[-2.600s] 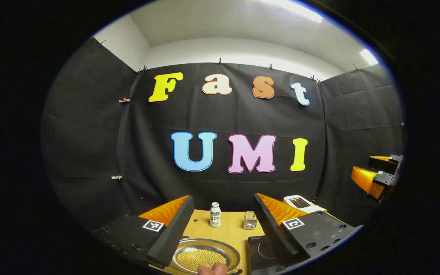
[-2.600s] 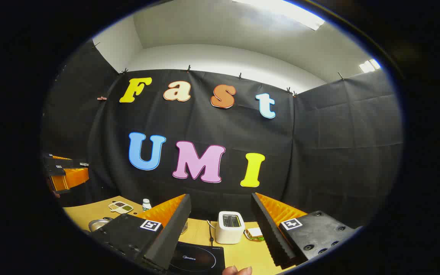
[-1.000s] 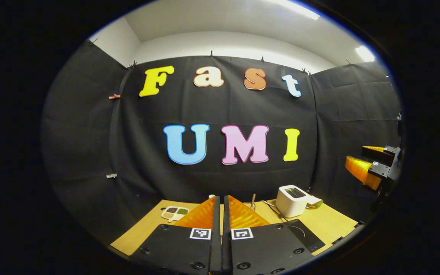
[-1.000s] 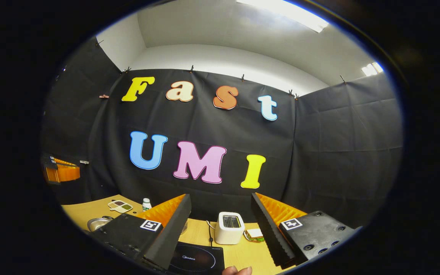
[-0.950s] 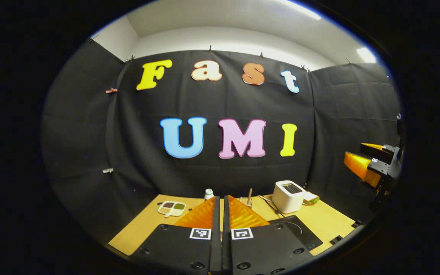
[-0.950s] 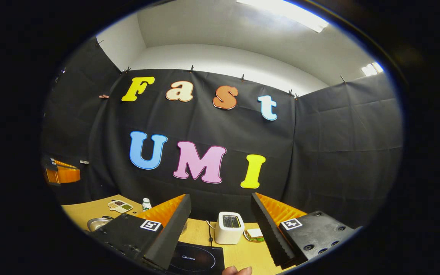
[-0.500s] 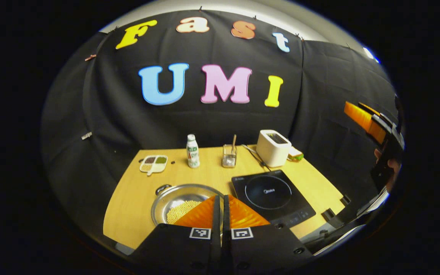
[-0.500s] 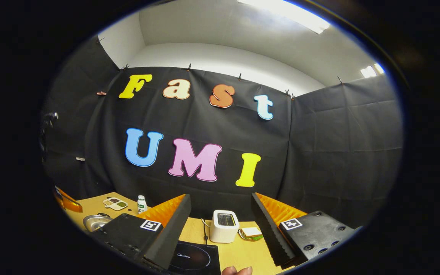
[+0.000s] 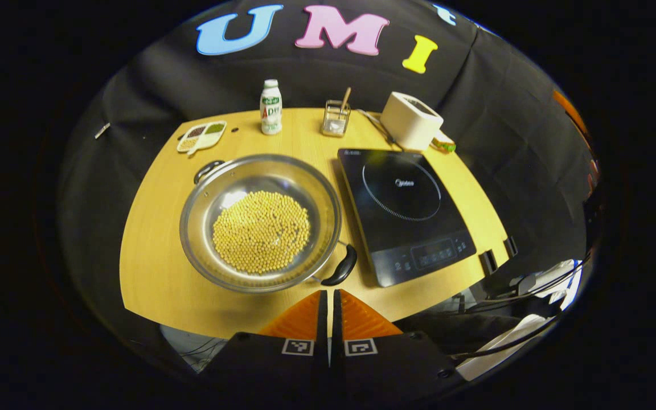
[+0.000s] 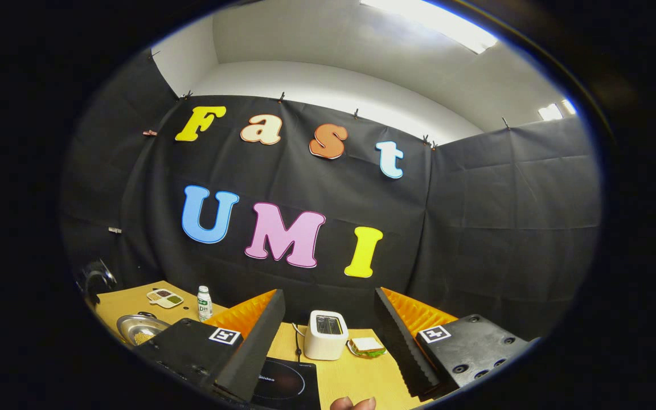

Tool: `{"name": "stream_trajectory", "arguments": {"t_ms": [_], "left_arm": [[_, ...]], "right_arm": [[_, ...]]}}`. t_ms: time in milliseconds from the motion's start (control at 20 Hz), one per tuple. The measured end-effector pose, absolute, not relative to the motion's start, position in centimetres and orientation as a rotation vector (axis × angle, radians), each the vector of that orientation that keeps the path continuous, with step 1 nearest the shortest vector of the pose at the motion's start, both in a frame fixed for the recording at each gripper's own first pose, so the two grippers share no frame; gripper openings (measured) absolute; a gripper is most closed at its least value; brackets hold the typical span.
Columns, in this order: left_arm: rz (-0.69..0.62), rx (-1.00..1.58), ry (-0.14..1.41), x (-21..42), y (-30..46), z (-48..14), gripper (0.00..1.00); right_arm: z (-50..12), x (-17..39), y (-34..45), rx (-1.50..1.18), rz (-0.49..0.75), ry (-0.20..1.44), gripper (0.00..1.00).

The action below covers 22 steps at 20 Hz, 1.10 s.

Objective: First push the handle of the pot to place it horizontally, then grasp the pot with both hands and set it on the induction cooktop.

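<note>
Step one looks like what's in hand: left gripper hovers with jaws clenched on nothing, and the pot of beans sits just ahead of them, its black handle angled toward the induction cooktop. Right gripper hangs released. Next move probably needs the closed tips nudging that handle sideways until it's level.
</note>
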<state>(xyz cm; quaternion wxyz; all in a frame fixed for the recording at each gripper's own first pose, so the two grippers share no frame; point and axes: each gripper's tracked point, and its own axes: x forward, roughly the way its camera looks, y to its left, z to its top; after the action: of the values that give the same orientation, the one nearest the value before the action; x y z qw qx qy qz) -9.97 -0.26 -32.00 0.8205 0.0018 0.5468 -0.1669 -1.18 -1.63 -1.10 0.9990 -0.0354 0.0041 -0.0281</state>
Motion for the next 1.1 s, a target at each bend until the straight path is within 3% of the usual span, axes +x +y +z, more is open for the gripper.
{"name": "stream_trajectory", "arguments": {"t_ms": [400, 1100], "left_arm": [[-0.370, 0.063, 1.358, -10.7, 0.6, -37.9, 0.05], [-0.357, 0.080, 1.378, -7.1, -2.5, -39.6, 0.05]], "right_arm": [[-1.7, -1.3, -3.5, -0.085, -0.092, 0.022, 0.98], [-3.2, -0.6, -4.9, -0.169, -0.127, 0.036, 0.98]]}}
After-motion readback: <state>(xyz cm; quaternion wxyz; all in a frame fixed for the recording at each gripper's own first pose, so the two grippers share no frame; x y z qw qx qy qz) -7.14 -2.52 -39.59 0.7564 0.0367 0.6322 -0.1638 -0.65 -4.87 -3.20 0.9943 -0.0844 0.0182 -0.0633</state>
